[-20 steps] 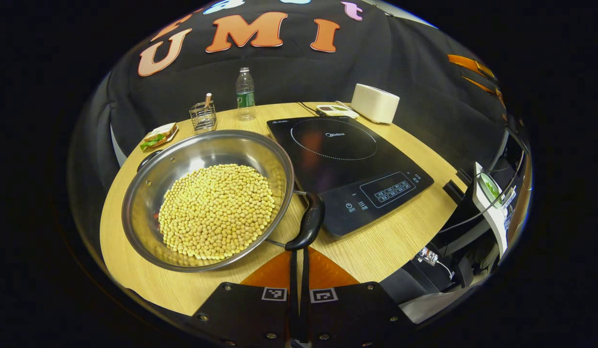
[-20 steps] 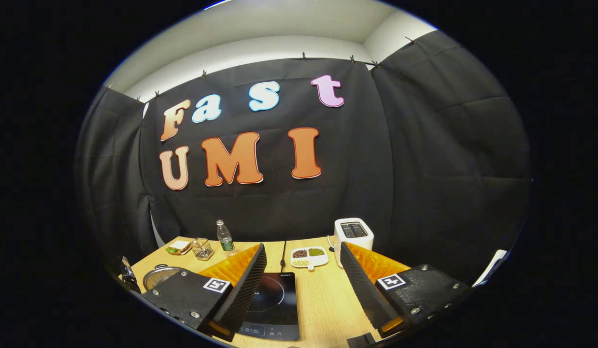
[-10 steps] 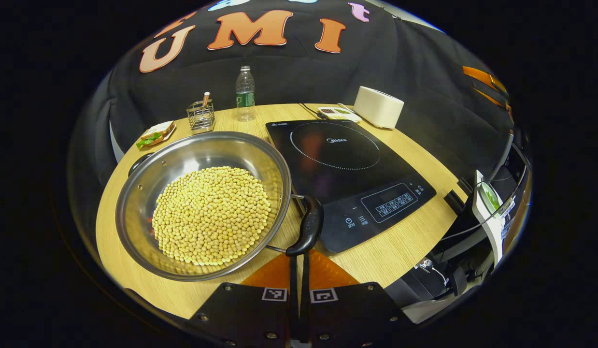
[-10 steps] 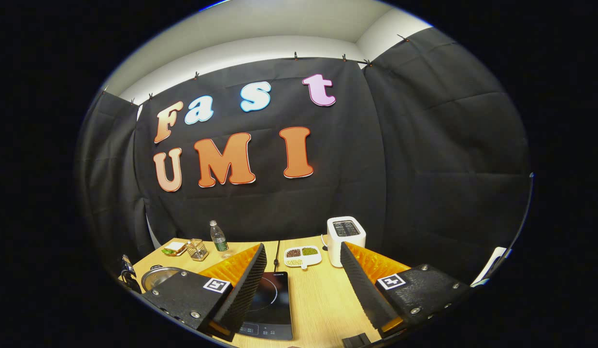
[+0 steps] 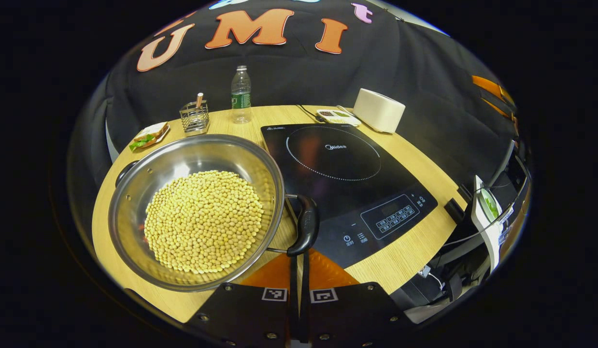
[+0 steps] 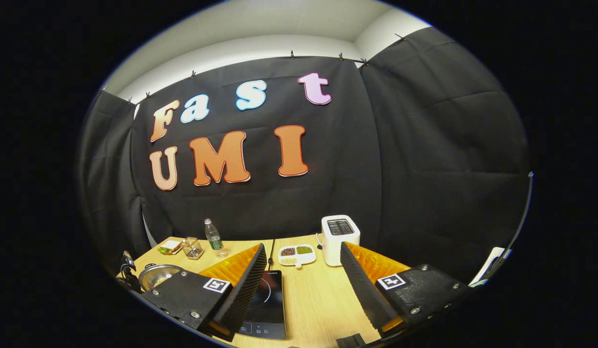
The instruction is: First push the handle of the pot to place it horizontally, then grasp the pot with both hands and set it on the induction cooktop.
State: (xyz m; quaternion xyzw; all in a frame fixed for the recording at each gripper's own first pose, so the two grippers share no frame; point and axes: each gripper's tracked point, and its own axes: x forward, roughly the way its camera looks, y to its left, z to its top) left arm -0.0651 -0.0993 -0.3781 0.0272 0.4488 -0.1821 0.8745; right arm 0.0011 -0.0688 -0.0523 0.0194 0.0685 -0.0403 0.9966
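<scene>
Left gripper view: closed tongs (image 5: 299,256) w/ tips at pot handle (image 5: 304,232).

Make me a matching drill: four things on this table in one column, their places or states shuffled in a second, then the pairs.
Things:
1. pot
2. toaster
3. water bottle
4. left gripper

Places or states:
A. upright at the table's far edge
B. full of yellow beans, left of the cooktop
C. jaws shut, at the pot's near handle
D. beyond the cooktop's far right corner

Pairs: 1-B, 2-D, 3-A, 4-C
</scene>
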